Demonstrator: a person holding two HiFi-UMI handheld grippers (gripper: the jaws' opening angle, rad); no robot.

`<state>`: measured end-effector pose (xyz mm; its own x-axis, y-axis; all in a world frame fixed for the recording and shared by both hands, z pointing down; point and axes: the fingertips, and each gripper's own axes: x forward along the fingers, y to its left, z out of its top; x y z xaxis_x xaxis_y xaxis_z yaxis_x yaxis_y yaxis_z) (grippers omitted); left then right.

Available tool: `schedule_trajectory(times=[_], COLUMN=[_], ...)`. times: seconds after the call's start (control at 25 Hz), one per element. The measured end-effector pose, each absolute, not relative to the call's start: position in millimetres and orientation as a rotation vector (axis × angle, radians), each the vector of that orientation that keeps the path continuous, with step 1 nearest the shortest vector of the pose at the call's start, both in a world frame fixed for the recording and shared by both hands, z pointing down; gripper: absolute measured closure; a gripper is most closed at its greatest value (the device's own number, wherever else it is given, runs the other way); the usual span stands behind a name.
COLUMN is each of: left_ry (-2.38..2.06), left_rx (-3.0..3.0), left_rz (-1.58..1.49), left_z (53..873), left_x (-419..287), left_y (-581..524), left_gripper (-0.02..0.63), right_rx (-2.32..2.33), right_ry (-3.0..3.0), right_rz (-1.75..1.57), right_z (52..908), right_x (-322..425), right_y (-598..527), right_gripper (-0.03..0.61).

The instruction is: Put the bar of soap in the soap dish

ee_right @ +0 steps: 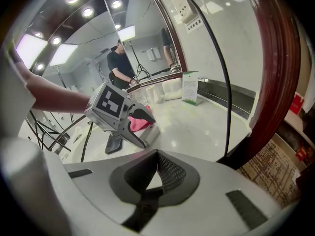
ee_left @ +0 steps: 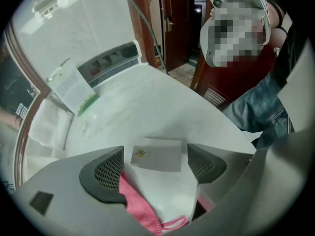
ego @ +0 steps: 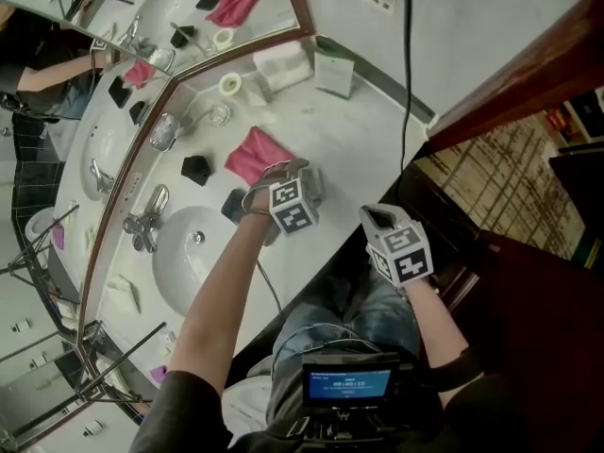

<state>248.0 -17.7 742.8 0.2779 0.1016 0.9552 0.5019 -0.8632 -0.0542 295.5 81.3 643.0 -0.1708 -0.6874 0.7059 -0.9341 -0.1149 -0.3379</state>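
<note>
Two jaws of left gripper point(ee_left: 155, 162) apart; soap bar point(ee_left: 156, 155) lies between them.

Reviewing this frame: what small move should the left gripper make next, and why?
Probably lower the left gripper slightly and close it on the bar of soap. Its jaws stand apart on either side of the white bar, which lies on the counter by the pink cloth, not yet gripped.
</note>
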Motion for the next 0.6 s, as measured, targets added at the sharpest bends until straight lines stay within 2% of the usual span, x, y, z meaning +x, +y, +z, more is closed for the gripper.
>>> schedule_trajectory(times=[0.16,0.2,0.28,0.6], left_ry=[-0.570,-0.555,-0.513,-0.364], left_rx=[-2.192,-2.201,-2.233,-2.438], left_rz=[-1.634,-1.627,-1.608,-1.539], left_z=[745.8,745.0,742.4,714.9], left_x=[251.6,253.3,257.6,270.5], left_y=[-15.8,-16.4,-18.4,-25.7], left_gripper=[0.237,0.287,0.304,0.308], right_rx=[1.808,1.810,1.812,1.814], right_ry=[-1.853,-1.854,-1.855,-1.869], right_rz=[1.180,1.182,1.185,1.169], right_z=[646.1,646.1,645.9,640.9], right_x=[301.2,301.5,301.7,298.4], right_y=[84.5,84.4,84.5,77.2], right_gripper=[0.558,0.558,0.558,0.558])
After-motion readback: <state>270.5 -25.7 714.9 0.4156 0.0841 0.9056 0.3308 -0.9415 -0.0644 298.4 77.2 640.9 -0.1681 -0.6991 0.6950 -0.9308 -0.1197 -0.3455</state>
